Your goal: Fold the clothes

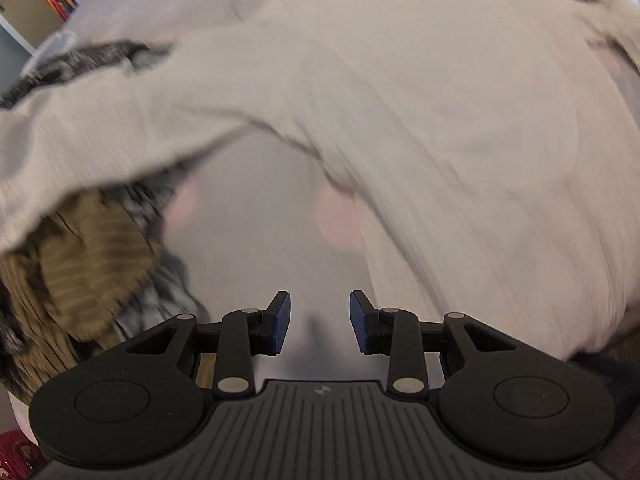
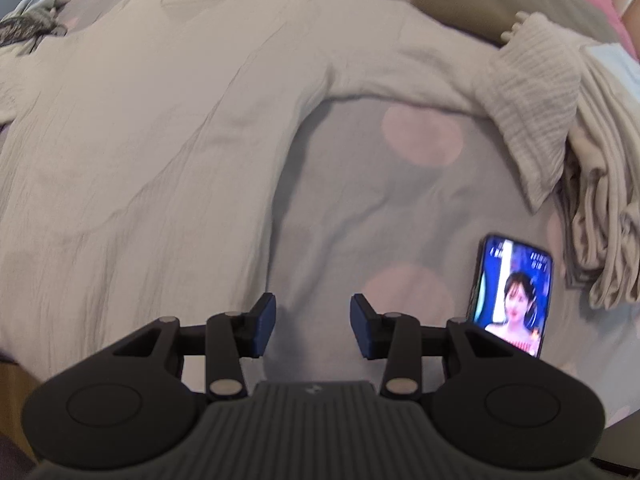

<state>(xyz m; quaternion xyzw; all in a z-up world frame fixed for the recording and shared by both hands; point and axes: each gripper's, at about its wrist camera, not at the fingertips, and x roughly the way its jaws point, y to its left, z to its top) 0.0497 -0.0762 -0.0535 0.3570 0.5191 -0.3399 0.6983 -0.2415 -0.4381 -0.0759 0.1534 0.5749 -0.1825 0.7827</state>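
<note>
A cream long-sleeved garment (image 2: pixel 152 128) lies spread flat on a grey bedsheet with pink dots (image 2: pixel 360 208). Its sleeve (image 2: pixel 400 72) reaches right to a ribbed cuff (image 2: pixel 528 96). In the left wrist view the same cream garment (image 1: pixel 420 120) fills the upper frame, its other sleeve (image 1: pixel 100 144) stretching left over a clothes pile. My left gripper (image 1: pixel 320 322) is open above bare sheet, just beside the garment's side edge, nothing between its blue pads. My right gripper (image 2: pixel 312 326) is open too, over bare sheet next to the garment's side edge, holding nothing.
A lit phone (image 2: pixel 512 300) lies on the sheet right of my right gripper. Crumpled beige cloth (image 2: pixel 600 220) is heaped at far right, with an olive and pink pillow (image 2: pixel 520 0) behind. A brown ribbed garment (image 1: pixel 80 272) and dark patterned cloth (image 1: pixel 80 60) lie at the left.
</note>
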